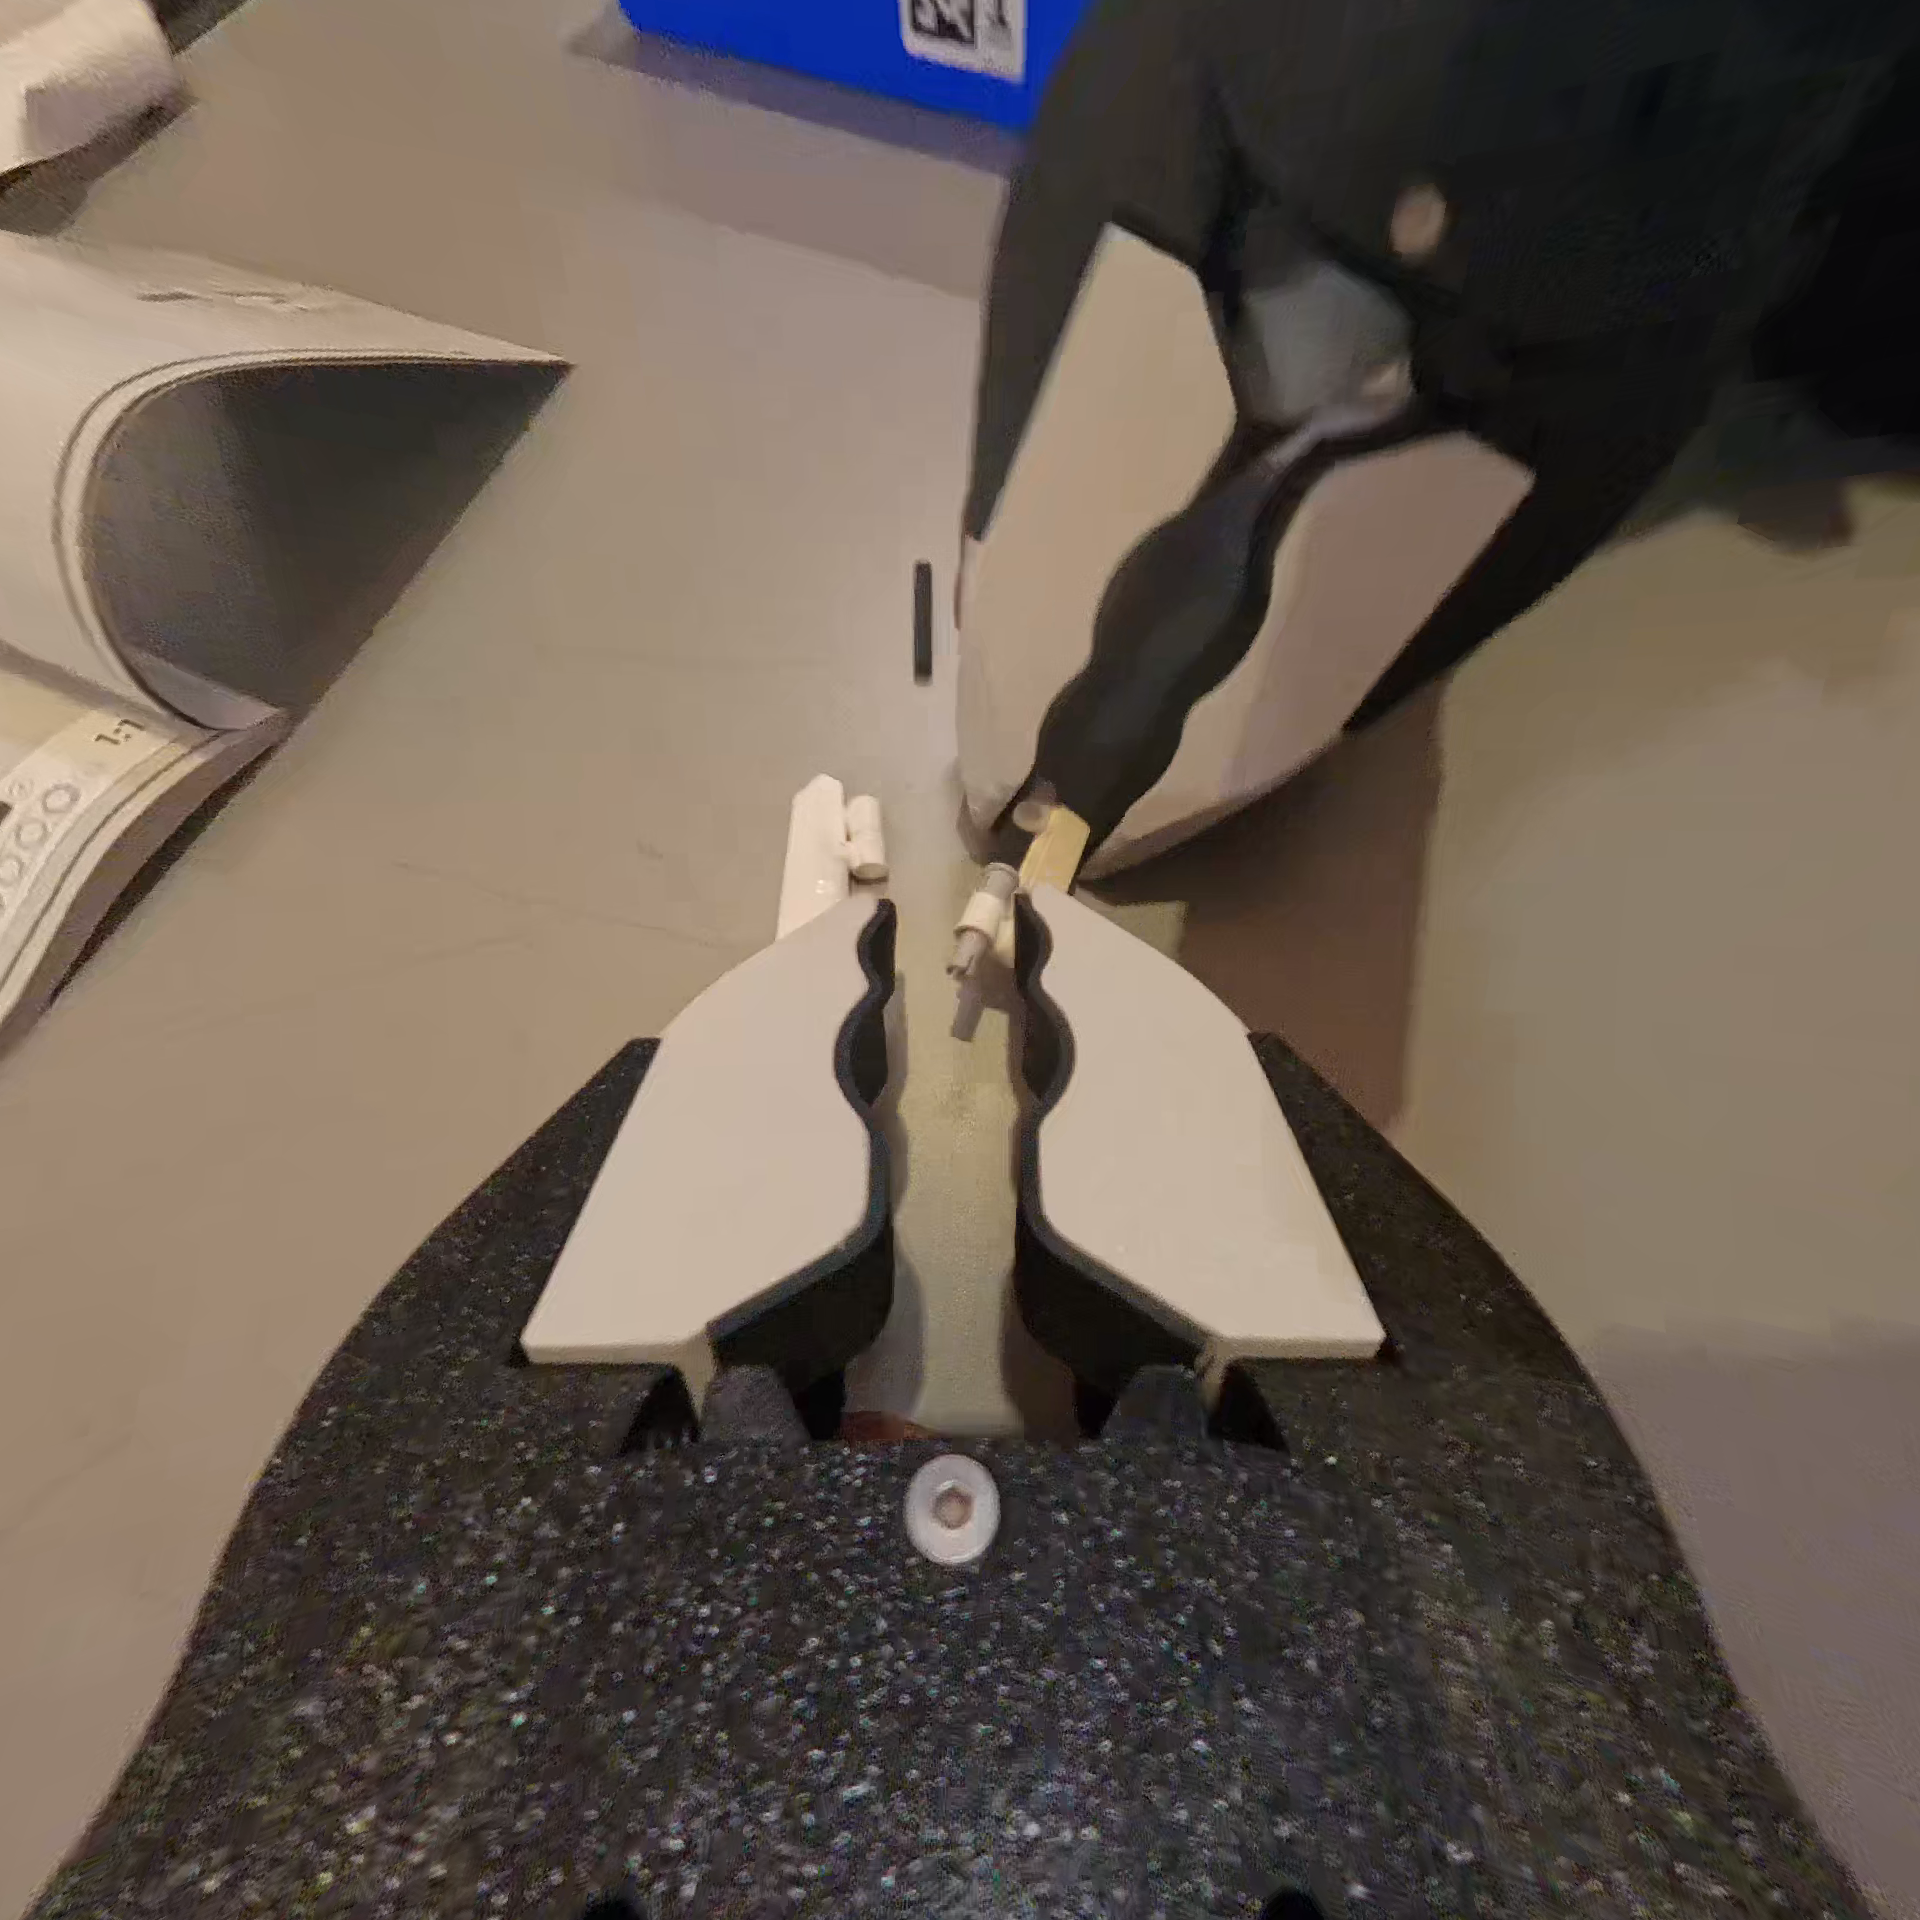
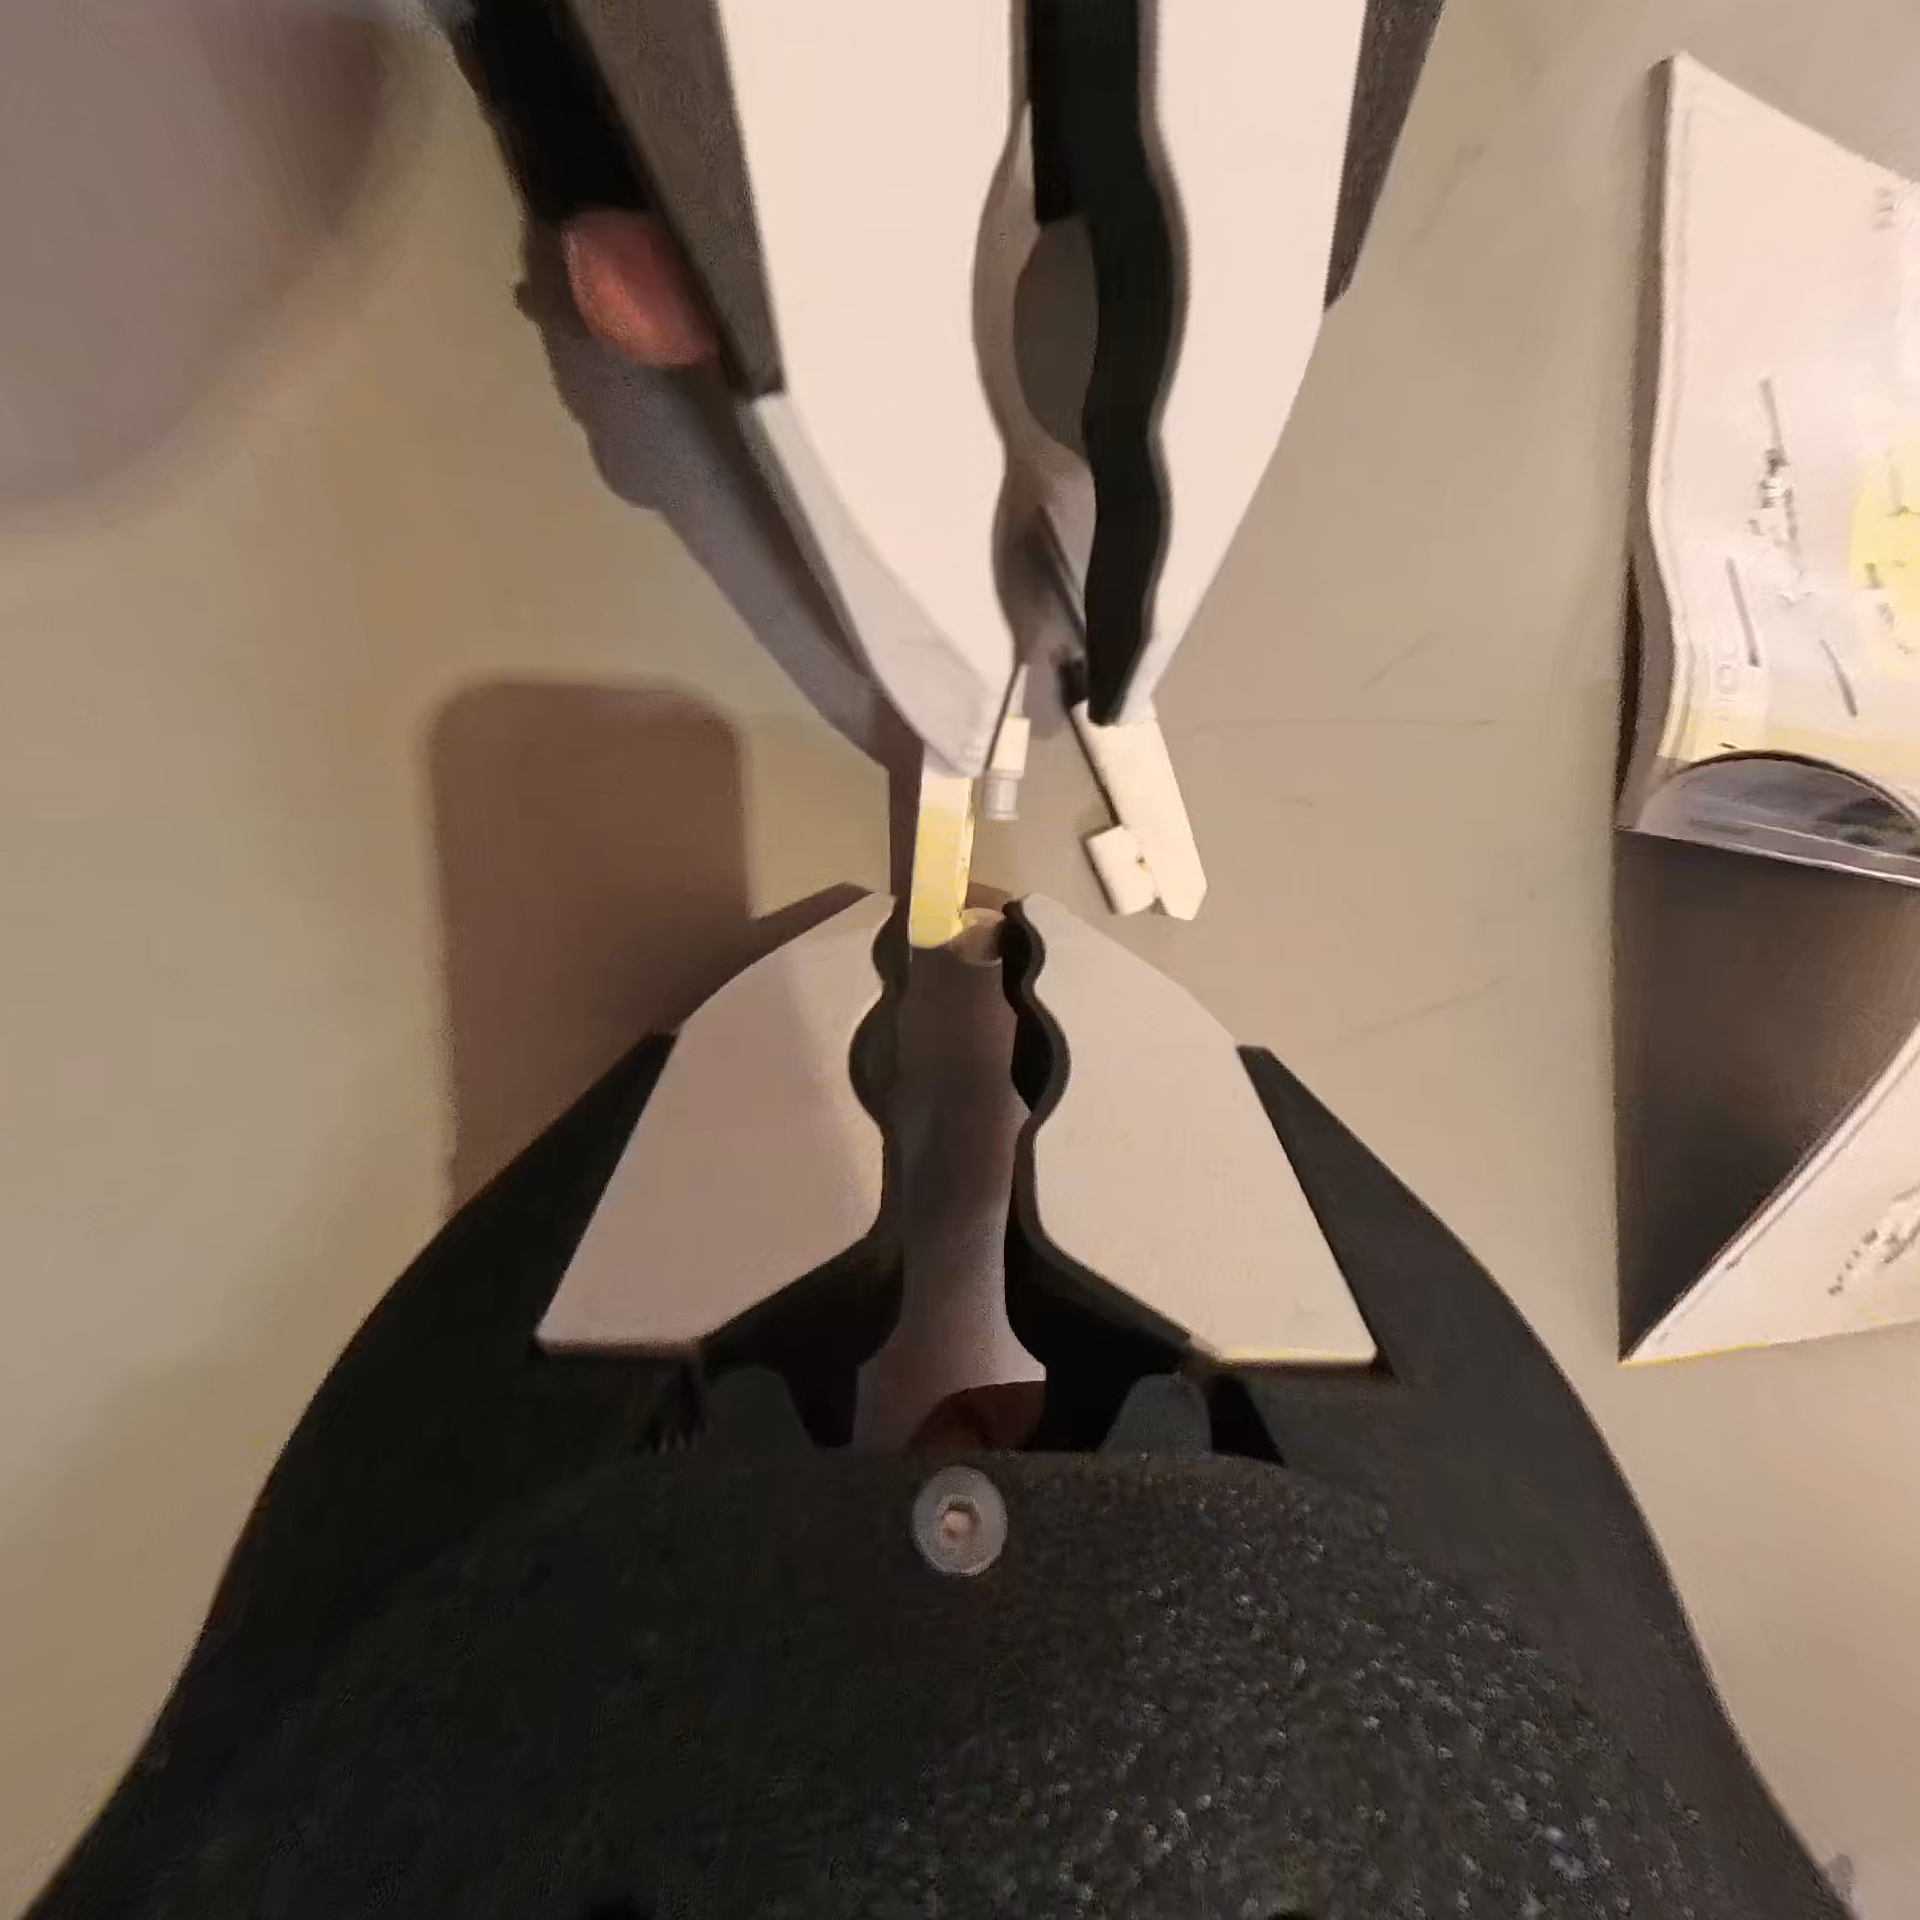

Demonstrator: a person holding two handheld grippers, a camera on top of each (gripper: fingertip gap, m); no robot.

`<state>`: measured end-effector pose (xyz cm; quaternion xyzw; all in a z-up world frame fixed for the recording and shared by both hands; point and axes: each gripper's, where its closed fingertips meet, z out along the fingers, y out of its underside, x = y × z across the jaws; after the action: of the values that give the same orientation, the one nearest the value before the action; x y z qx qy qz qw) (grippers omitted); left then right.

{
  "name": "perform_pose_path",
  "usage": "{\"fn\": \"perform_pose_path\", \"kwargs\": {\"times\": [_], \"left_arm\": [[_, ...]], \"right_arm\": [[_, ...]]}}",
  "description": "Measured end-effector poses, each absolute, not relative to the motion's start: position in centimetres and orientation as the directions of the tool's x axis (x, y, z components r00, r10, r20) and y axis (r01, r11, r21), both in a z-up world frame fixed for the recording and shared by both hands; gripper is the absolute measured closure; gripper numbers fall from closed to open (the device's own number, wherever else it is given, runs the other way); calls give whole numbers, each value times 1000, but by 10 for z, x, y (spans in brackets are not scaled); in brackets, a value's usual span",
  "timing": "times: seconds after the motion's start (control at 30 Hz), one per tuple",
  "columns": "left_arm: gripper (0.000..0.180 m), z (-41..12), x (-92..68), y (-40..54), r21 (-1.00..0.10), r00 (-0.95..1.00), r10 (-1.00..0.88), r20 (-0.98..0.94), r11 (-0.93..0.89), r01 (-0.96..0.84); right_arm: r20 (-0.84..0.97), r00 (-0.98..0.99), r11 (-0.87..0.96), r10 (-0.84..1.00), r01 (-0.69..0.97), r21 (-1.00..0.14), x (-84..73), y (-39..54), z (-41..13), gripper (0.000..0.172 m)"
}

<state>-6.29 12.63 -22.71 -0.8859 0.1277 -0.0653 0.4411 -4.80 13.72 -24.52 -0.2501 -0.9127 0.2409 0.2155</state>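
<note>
The slim yellow plastic beam (image 2: 940,873), mid-bench, runs lengthwise between the facing tools, its near end pinched by the right tool (image 2: 956,920) while the left tool (image 1: 956,914) stands spread.

Left wrist camera sits low, just behind its own tool (image 1: 956,914), looking forward and slightly down along the grey tabletop (image 1: 520,935), very close in. The right wrist camera rides behind its tool (image 2: 951,914), aimed steeply down at that tabletop. They face each other: each catches the opposite tool, and both share the small pale pieces (image 1: 831,852) (image 2: 1143,821) between the tips.
</note>
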Motion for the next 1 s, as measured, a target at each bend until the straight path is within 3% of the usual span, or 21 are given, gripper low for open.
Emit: {"fn": "perform_pose_path", "kwargs": {"times": [0.47,0.73,1.0], "left_arm": [[168,-240,-64,126,-748,957,-284,-66,-620,-236],[166,-225,-77,130,-779,960,-248,-130,-574,-254],[157,-225,-90,145,-764,966,-259,-13,-621,-177]], "right_arm": [[346,-750,783,564,351,-514,-65,159,-244,153],[362,-723,766,589,355,-536,-67,163,-243,149],[348,-710,740,612,360,-568,-71,159,-242,142]]}}
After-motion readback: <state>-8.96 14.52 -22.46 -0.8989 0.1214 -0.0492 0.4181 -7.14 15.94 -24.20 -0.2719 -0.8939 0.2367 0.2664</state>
